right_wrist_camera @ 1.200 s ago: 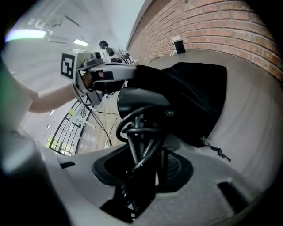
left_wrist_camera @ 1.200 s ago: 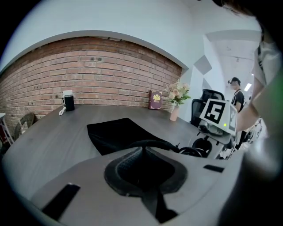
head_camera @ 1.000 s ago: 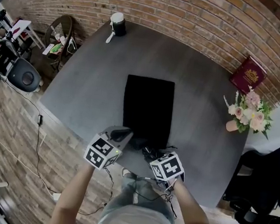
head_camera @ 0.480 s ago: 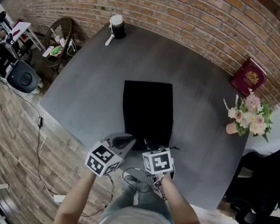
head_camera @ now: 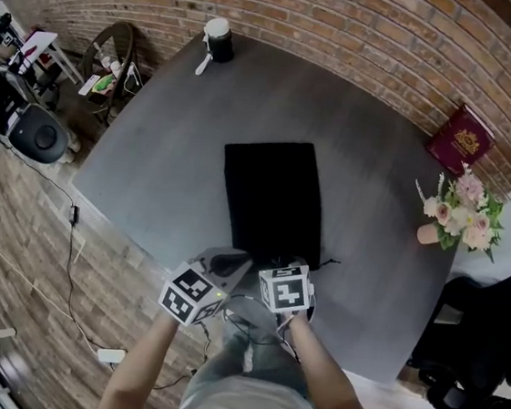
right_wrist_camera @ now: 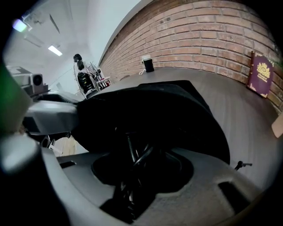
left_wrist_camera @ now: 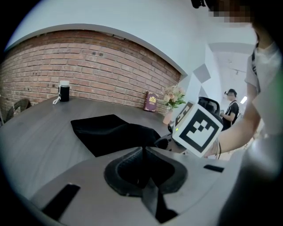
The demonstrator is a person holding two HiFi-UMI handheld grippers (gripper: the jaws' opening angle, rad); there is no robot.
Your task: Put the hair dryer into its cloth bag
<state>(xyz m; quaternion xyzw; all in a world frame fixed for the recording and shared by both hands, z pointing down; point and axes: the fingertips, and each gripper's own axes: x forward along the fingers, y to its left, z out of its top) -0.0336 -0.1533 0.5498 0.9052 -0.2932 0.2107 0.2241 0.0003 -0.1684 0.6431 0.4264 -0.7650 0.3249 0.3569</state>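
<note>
Desk (head_camera: pixel 156 156): grey and broad, with its far side along a red brick wall (head_camera: pixel 350 17).
Canister (head_camera: pixel 217 41): small and black with a white top. It stands upright at the far left corner of the desk, with a white strap lying beside it.
Left claw (left_wrist_camera: pixel 142 149): the jaws are pressed together on the near left edge of the cloth bag's mouth. The cloth rises in a fold toward the tips.
Cloth bag (head_camera: pixel 270 196): black and oblong, lying in the middle of the desk with its length running away from the person. The far part is flat and the near end is humped up between the two claws.
Right claw (right_wrist_camera: pixel 137 159): pointing steeply down at the bag's near end, just beside the left claw. The jaws stand part-way apart and are clamped on a dark bundle.
Hair dryer (right_wrist_camera: pixel 130 145): black, at the mouth of the bag. Its cord loops show between the right jaws. The body merges with the dark cloth, so how far in it sits cannot be told.
Drawstring (head_camera: pixel 327 263): a thin black cord trailing on the desk from the bag's near right corner.
Book (head_camera: pixel 460 138): dark red with a gold emblem, upright near the wall at the far right.
Flowers (head_camera: pixel 465 203): pink and white, in a pale vase near the right edge, nearer the person than the book.
</note>
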